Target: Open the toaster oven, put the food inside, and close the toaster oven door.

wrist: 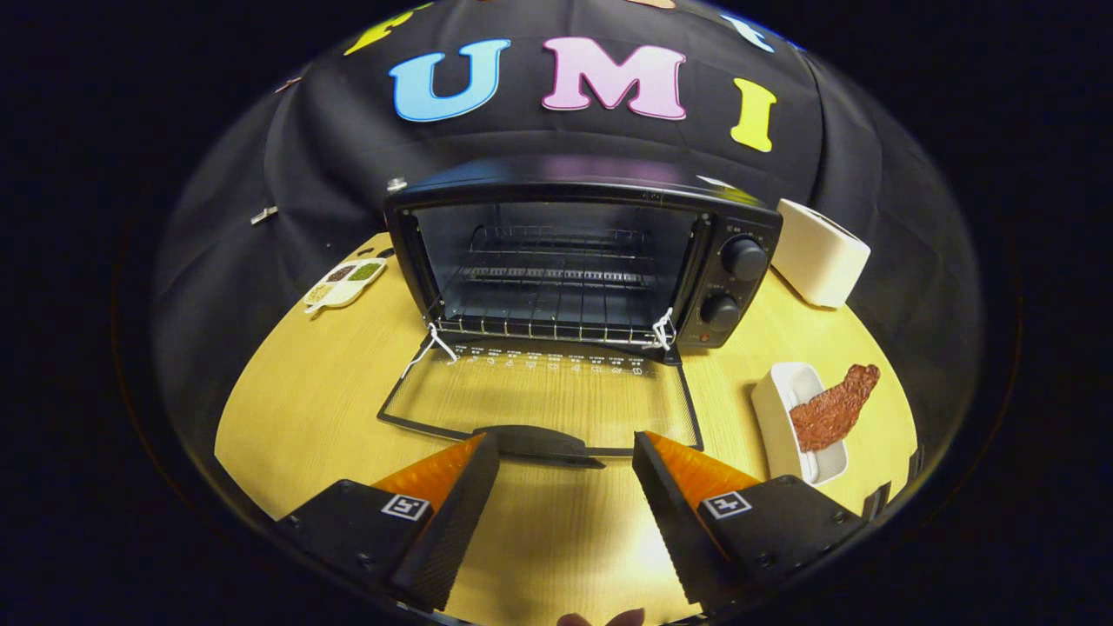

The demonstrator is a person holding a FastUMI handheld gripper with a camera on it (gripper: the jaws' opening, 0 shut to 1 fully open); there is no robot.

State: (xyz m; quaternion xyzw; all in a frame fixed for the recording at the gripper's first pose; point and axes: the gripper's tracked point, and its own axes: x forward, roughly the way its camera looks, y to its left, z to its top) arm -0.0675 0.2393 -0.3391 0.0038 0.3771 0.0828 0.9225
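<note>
The gripper (pixel 565 452) hangs released over the oven's (pixel 583 261) lowered door (pixel 539 400). The meat (pixel 833 407) overhangs its dish (pixel 783 409), right of the oven; a careless grasp could tip it out.

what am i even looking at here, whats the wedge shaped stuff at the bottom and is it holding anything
The camera rides on a hand-held gripper and looks forward along its two fingers, the wedges you noticed. They stand apart and hold nothing. Just ahead of them, on a wooden table, a toaster oven stands with its glass door folded down flat and its handle near the fingertips. To the right, a white dish carries a reddish-brown piece of food. A white box sits beside the oven, and a small tray of seasonings lies on its other side.
</note>
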